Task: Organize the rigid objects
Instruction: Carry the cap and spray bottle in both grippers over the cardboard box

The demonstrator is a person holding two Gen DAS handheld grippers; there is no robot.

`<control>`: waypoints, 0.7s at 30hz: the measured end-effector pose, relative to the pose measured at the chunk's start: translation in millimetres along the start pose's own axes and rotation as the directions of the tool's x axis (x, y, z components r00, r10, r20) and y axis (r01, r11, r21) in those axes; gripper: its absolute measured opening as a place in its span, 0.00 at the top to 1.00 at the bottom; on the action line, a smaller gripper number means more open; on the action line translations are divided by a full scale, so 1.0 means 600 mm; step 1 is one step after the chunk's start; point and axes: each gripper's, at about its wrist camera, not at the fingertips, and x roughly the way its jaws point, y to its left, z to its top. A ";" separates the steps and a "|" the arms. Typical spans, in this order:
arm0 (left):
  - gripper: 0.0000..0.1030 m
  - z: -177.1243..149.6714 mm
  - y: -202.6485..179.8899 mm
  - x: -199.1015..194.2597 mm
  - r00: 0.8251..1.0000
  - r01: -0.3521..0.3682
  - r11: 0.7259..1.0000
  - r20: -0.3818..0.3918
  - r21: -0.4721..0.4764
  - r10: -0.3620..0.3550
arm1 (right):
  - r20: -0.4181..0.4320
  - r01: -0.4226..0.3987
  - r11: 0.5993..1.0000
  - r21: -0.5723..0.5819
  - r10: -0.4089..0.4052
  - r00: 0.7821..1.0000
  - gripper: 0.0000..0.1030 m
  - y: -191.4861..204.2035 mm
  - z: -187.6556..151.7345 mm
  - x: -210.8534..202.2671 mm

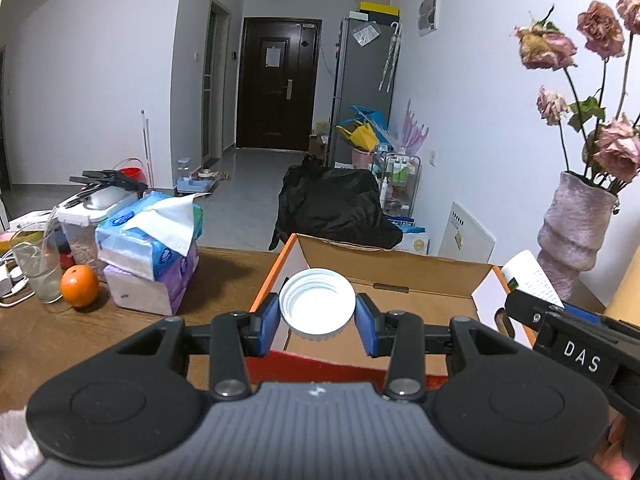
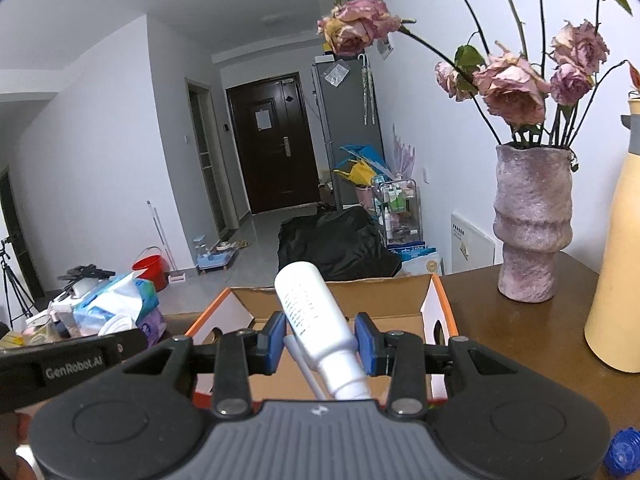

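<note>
My left gripper [image 1: 317, 320] is shut on a white plastic lid [image 1: 317, 303], open side facing me, held above the near left part of an open orange cardboard box [image 1: 400, 272]. My right gripper [image 2: 320, 338] is shut on a white bottle [image 2: 312, 312] with small print, its neck towards me, held above the same box [image 2: 384, 292]. The right gripper shows at the right edge of the left wrist view [image 1: 560, 332]. The left gripper body shows at the left of the right wrist view [image 2: 72, 360].
On the brown wooden table [image 1: 224, 272] stand stacked tissue packs [image 1: 148, 248], an orange [image 1: 79, 285], a glass [image 1: 36, 264], a pink vase of dried roses [image 2: 530, 224] and a cream jug [image 2: 616, 264]. A blue cap [image 2: 622, 454] lies near right.
</note>
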 end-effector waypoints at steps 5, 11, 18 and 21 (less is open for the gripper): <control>0.60 0.012 -0.003 0.040 1.000 -0.006 1.000 -0.009 0.013 0.006 | -0.013 0.011 1.000 0.002 -0.011 1.000 0.65 0.001 0.011 0.042; 0.60 0.028 -0.005 0.090 0.999 -0.025 0.999 -0.020 0.028 0.025 | -0.037 0.030 1.000 -0.004 -0.031 0.999 0.65 0.002 0.019 0.090; 0.60 0.037 -0.011 0.153 0.998 -0.045 0.997 -0.040 0.062 0.048 | -0.056 0.047 0.999 -0.010 -0.048 0.997 0.65 -0.005 0.024 0.142; 0.60 0.032 -0.014 0.183 0.996 -0.050 0.996 -0.065 0.076 0.055 | -0.059 0.055 0.998 -0.008 -0.055 0.997 0.65 -0.008 0.025 0.158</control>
